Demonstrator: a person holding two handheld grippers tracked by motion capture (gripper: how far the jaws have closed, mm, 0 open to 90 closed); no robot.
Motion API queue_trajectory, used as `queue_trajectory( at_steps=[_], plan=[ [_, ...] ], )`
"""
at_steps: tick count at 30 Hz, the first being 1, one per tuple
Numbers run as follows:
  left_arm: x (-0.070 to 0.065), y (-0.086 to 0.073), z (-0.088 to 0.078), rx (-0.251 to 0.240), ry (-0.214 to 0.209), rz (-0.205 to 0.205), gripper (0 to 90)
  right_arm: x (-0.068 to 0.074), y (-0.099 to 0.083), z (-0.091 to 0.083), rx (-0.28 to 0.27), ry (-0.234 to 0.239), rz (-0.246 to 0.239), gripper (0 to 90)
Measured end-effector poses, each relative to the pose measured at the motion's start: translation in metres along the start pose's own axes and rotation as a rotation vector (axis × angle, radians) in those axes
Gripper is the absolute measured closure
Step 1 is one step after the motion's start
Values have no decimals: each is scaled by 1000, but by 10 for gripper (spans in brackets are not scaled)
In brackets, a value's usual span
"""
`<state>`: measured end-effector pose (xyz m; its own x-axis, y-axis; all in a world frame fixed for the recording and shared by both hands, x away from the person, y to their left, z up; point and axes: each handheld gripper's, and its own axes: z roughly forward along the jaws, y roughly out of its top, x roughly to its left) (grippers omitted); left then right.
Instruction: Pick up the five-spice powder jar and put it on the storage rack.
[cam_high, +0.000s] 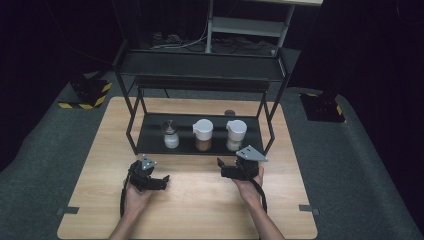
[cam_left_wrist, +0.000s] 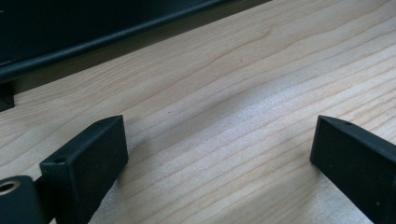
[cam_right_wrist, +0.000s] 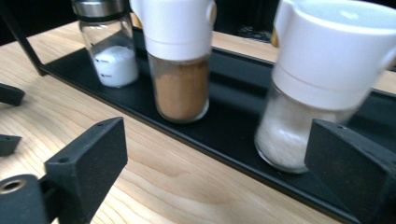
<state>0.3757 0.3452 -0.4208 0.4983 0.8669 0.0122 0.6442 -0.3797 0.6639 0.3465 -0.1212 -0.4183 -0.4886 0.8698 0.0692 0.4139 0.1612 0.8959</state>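
Observation:
Three jars stand in a row on the black rack's bottom shelf (cam_high: 150, 135). They are a glass shaker (cam_high: 171, 134) (cam_right_wrist: 108, 44) with a metal lid and white grains, a white-lidded jar of brown powder (cam_high: 203, 135) (cam_right_wrist: 180, 56), and a white-lidded jar of white grains (cam_high: 235, 134) (cam_right_wrist: 317, 79). My left gripper (cam_high: 164, 181) (cam_left_wrist: 219, 140) rests low over the bare wood in front of the shelf, open and holding nothing. My right gripper (cam_high: 222, 167) (cam_right_wrist: 215, 149) is open too, just in front of the shelf and facing the jars, with the white-grain jar nearest its right jaw.
The rack (cam_high: 200, 65) has an upper shelf and thin black legs (cam_high: 132, 117) at both ends. Its front edge (cam_left_wrist: 93, 37) runs across the top of the left gripper view. The wooden table (cam_high: 200, 210) stands on dark carpet. The left gripper's fingertips (cam_right_wrist: 9, 93) appear at the left of the right gripper view.

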Motion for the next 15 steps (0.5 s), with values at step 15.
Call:
queue_trajectory(
  at_steps=[15],
  plan=[
    [0, 0, 0, 1, 0, 1, 37, -20, -24, -17, 23, -38, 61, 15]
  ],
)
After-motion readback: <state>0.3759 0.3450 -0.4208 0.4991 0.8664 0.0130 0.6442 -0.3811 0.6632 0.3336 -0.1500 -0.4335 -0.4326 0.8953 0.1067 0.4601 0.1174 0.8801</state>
